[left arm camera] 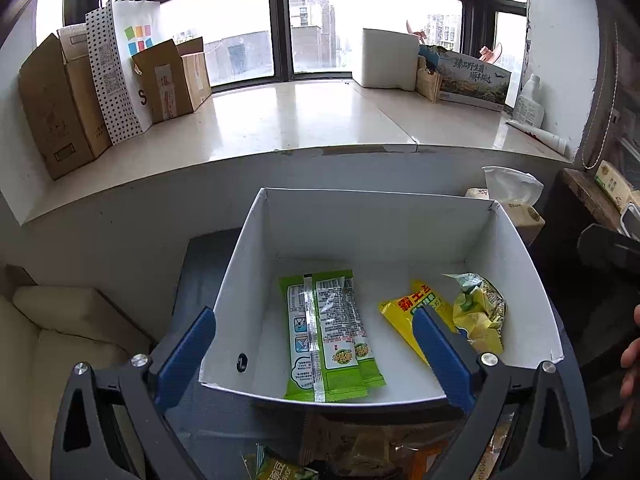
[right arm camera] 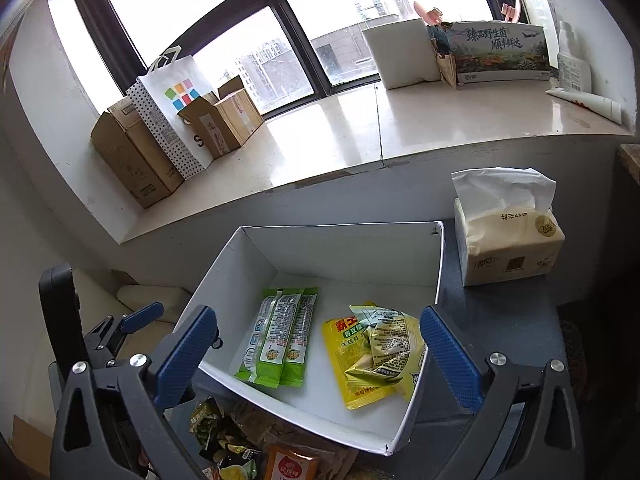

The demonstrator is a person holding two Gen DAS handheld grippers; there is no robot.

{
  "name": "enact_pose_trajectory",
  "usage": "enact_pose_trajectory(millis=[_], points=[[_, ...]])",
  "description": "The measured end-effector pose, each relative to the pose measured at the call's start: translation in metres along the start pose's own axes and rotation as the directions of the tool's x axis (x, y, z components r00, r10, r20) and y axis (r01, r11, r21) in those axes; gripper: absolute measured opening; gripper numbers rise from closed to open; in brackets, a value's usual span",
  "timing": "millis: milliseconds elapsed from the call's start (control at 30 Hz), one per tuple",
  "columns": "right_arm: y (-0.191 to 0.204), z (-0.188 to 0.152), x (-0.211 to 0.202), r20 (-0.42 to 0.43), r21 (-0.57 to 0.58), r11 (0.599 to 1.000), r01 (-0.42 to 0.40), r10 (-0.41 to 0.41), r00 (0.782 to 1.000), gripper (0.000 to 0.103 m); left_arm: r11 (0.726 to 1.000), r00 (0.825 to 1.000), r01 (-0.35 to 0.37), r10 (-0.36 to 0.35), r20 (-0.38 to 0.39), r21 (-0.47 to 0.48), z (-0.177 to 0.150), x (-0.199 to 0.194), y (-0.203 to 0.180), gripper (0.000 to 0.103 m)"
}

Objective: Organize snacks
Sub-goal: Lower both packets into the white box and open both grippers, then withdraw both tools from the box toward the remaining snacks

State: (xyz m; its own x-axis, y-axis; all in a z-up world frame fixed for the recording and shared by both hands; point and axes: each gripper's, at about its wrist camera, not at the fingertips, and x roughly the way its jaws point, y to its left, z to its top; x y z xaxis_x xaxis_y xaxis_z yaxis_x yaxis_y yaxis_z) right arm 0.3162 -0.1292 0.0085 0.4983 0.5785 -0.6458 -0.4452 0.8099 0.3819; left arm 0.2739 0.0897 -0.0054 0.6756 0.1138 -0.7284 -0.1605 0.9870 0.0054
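A white open box (left arm camera: 256, 248) (right arm camera: 224, 264) stands on the dark table. Inside lie green snack packets (left arm camera: 328, 332) (right arm camera: 280, 336) on the left and yellow snack bags (left arm camera: 476, 312) (right arm camera: 376, 352) on the right. My left gripper (left arm camera: 316, 356) is open and empty, jaws wide, hovering over the box's near edge; it also shows at the left of the right wrist view (right arm camera: 120, 328). My right gripper (right arm camera: 316, 356) is open and empty above the box's near rim. A pile of loose snack packs (left arm camera: 352, 448) (right arm camera: 256, 440) lies on the table in front of the box.
A tissue pack (right arm camera: 508, 236) (left arm camera: 512, 200) stands right of the box. Behind is a pale window ledge (left arm camera: 300, 120) with cardboard boxes (left arm camera: 52, 104), a paper bag (left arm camera: 124, 64) and a white block (left arm camera: 388, 58). A cream cushion (left arm camera: 60, 344) lies at the left.
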Motion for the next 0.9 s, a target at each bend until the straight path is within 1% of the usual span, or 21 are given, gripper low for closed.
enact_pose_trajectory(millis=[133,167,233,300,367,400,500,533,567,600,633,667,767,833,900], points=[[0.007,-0.022,-0.035,0.039,-0.026,0.999,-0.046,0.047,0.998,0.103,0.998,0.998,0.058,-0.059,0.02,0.012,-0.021,-0.033,-0.006,0.101],[0.008,-0.03,-0.043,0.047,-0.034,0.999,-0.042,0.043,0.998,0.103,0.997,0.997,0.071,-0.071,0.022,0.015,-0.027,-0.041,-0.009,0.101],[0.011,-0.047,-0.055,0.051,-0.054,0.999,-0.003,0.006,0.999,0.103,0.996,0.996,0.084,-0.085,0.024,0.033,-0.039,-0.057,-0.016,0.101],[0.012,-0.066,-0.068,0.067,-0.08,0.997,0.002,0.003,0.998,0.103,0.996,0.997,0.071,-0.073,0.038,0.049,-0.054,-0.073,-0.022,0.101],[0.011,-0.085,-0.079,0.066,-0.094,0.996,0.006,0.0,0.998,0.103,0.995,0.996,0.078,-0.08,0.041,0.058,-0.072,-0.086,-0.026,0.101],[0.009,-0.095,-0.084,0.057,-0.1,0.995,0.02,-0.014,0.998,0.103,0.995,0.996,0.083,-0.085,0.038,0.052,-0.082,-0.092,-0.026,0.101],[0.004,-0.128,-0.098,0.034,-0.101,0.993,0.061,-0.057,0.998,0.103,0.99,0.991,0.137,-0.137,-0.011,0.043,-0.114,-0.102,-0.029,0.101],[0.003,-0.14,-0.103,0.031,-0.104,0.991,0.081,-0.078,0.996,0.103,0.99,0.991,0.135,-0.134,-0.019,0.04,-0.125,-0.105,-0.03,0.101],[0.002,-0.151,-0.106,0.029,-0.107,0.986,0.132,-0.129,0.991,0.103,0.991,0.992,0.128,-0.127,-0.025,0.04,-0.136,-0.108,-0.03,0.101],[0.002,-0.162,-0.108,0.019,-0.116,0.973,0.198,-0.197,0.98,0.103,0.992,0.992,0.125,-0.124,-0.033,0.034,-0.146,-0.11,-0.03,0.101],[0.001,-0.173,-0.109,0.01,-0.124,0.963,0.241,-0.242,0.97,0.103,0.992,0.991,0.126,-0.124,-0.044,0.023,-0.155,-0.112,-0.03,0.101],[-0.001,-0.181,-0.111,0.008,-0.122,0.957,0.262,-0.263,0.965,0.103,0.991,0.99,0.133,-0.132,-0.053,0.01,-0.163,-0.114,-0.028,0.101],[-0.006,-0.202,-0.112,-0.045,-0.103,0.956,0.275,-0.281,0.959,0.103,0.985,0.983,0.167,-0.169,-0.075,-0.032,-0.183,-0.121,-0.022,0.101],[-0.008,-0.214,-0.113,-0.058,-0.1,0.954,0.283,-0.29,0.955,0.103,0.98,0.978,0.183,-0.19,-0.088,-0.076,-0.193,-0.125,-0.017,0.101],[-0.008,-0.222,-0.11,-0.076,-0.094,0.958,0.27,-0.277,0.958,0.103,0.977,0.976,0.194,-0.202,-0.087,-0.093,-0.202,-0.129,-0.015,0.101]])
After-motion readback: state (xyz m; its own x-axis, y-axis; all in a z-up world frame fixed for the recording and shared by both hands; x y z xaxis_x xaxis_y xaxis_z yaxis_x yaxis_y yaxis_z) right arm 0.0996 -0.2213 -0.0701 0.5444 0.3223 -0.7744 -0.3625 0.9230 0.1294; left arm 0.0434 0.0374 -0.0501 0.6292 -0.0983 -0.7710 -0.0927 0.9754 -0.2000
